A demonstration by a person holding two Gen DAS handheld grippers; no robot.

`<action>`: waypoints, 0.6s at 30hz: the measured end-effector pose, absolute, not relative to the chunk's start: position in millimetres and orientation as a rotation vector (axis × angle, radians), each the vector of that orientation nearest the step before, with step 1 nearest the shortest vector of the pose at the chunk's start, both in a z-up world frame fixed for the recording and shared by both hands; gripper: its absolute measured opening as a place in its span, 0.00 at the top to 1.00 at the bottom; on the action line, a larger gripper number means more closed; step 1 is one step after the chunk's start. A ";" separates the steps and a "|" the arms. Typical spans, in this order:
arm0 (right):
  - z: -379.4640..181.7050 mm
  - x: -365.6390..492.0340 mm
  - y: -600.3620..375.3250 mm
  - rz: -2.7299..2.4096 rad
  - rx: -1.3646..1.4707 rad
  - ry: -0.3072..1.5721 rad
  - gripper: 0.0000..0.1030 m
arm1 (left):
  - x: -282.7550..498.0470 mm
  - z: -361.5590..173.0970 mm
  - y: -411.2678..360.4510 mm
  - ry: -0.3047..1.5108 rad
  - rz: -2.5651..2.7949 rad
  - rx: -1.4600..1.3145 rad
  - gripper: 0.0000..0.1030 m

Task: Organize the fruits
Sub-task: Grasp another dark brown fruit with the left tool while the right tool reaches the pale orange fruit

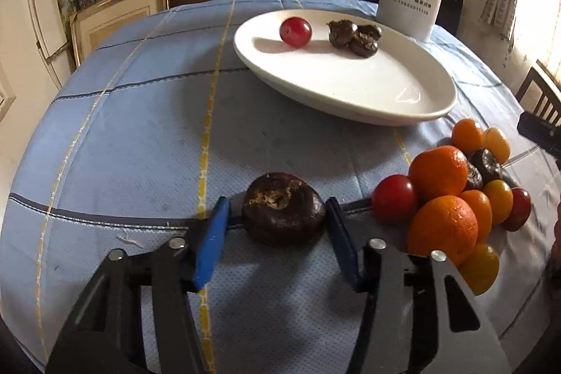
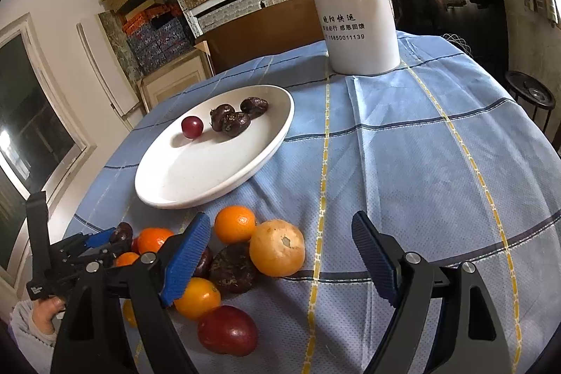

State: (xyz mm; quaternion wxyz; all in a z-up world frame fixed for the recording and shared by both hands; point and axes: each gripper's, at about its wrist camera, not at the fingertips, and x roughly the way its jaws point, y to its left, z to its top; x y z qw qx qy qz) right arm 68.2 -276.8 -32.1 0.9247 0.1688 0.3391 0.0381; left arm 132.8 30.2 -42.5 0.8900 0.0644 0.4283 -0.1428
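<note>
A dark brown water chestnut (image 1: pixel 284 212) lies on the blue checked cloth between the blue pads of my left gripper (image 1: pixel 277 202). The right pad touches its side, while a thin gap shows at the left pad. My right gripper (image 2: pixel 280 218) is open above a pile of fruit and holds nothing; a pale orange (image 2: pixel 277 247) lies below its gap. The pile (image 1: pixel 443 226) holds oranges, small yellow fruits, red cherry tomatoes and chestnuts. The white oval plate (image 1: pixel 350 114) carries a red fruit (image 1: pixel 295 31) and three chestnuts (image 1: pixel 354 35).
A tall white jug (image 2: pixel 357 6) stands at the far side of the table, behind the plate (image 2: pixel 210 195). The round table's edge drops away on all sides. Shelves with boxes fill the back wall. A person's hand (image 2: pixel 45 307) holds the left gripper (image 2: pixel 105 239).
</note>
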 end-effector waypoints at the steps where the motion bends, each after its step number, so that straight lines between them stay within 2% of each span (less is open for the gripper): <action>1: -32.5 68.5 -275.9 0.078 0.343 0.698 0.19 | 132.0 -42.3 30.2 0.890 -0.309 0.126 0.53; 7: -39.2 74.4 -270.1 0.086 0.308 0.739 0.20 | 130.3 -43.0 27.4 0.888 -0.308 0.138 0.55; 9: -42.9 77.7 -265.7 0.095 0.286 0.763 0.24 | 130.4 -43.2 27.5 0.887 -0.306 0.142 0.55; 14: -54.3 83.6 -264.3 0.115 0.300 0.823 0.48 | 130.5 -43.3 27.6 0.888 -0.306 0.142 0.55; 16: -58.3 85.8 -270.0 0.121 0.341 0.840 0.52 | 130.7 -43.4 28.0 0.888 -0.306 0.142 0.55; 18: -62.3 88.0 -274.2 0.136 0.378 0.850 0.52 | 130.5 -43.6 27.8 0.888 -0.307 0.140 0.55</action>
